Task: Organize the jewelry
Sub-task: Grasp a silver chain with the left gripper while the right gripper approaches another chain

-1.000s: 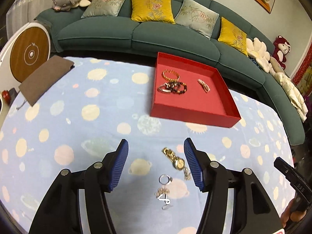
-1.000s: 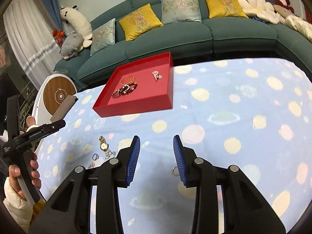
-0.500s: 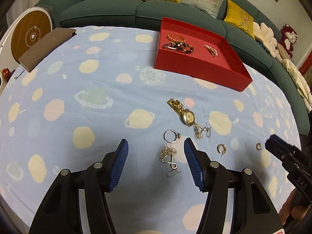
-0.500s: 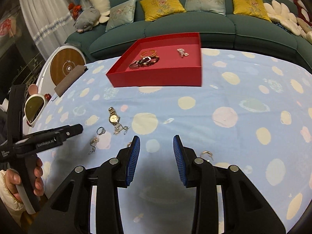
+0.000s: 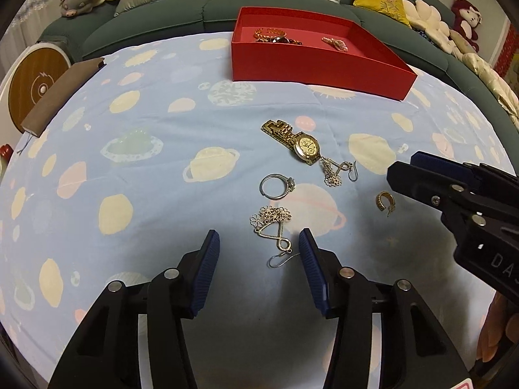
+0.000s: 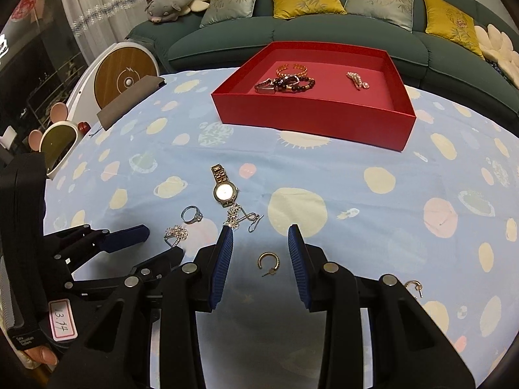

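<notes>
Red cardboard tray [image 6: 311,120] holds three pieces; six remain on table [image 5: 155,149]. Your left gripper [image 5: 258,270], fingers narrowing but released, straddles silver flower drop earring [image 5: 272,223]; your right gripper [image 6: 259,265], released, straddles gold hoop earring [image 6: 268,262].

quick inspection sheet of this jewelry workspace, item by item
surface: table under a blue planet-print cloth, loose pieces lying on it
job's things: red tray already holds bracelets and a pearl piece; on the cloth lie a gold watch, a ring, two flower drop earrings, and two gold hoop earrings
clutter: brown notebook at the far cloth edge
grippers: left gripper open, jaws just closing, around the near drop earring without pressing it; right gripper open, around a hoop earring, not touching
cables: nothing seen
surroundings: green sofa with cushions and plush toys, round wood-faced device
</notes>
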Demonstrator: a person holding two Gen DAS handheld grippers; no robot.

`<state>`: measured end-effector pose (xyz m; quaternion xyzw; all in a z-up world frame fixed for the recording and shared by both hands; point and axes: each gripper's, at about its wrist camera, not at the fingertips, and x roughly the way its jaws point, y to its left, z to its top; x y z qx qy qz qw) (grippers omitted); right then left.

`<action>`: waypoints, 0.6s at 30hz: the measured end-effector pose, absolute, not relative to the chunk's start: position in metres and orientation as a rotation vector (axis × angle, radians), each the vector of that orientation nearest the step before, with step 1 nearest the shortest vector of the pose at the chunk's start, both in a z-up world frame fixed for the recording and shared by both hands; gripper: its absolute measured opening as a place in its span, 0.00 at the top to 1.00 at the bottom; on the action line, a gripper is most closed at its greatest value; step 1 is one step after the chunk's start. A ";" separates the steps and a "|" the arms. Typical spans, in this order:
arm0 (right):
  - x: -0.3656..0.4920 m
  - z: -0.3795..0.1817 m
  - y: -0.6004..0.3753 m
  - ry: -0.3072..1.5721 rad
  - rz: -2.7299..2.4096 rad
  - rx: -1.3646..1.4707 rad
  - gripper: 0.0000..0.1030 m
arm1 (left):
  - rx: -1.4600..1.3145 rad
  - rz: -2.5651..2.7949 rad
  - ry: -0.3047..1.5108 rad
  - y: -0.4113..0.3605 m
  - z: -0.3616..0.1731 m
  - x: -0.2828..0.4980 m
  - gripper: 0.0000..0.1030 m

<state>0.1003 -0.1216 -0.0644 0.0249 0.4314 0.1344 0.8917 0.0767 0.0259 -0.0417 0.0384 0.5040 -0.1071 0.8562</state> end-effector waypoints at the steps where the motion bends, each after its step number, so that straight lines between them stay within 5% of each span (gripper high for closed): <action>1: 0.103 -0.066 -0.119 0.900 0.280 0.048 0.67 | 0.084 -0.227 1.055 0.026 -0.041 0.076 0.66; 4: 0.109 -0.072 -0.110 0.911 0.288 0.027 0.67 | 0.088 -0.234 1.052 0.029 -0.041 0.075 0.84; 18: 0.129 -0.094 -0.077 0.939 0.283 -0.043 0.66 | 0.005 -0.249 1.043 0.058 -0.029 0.073 0.85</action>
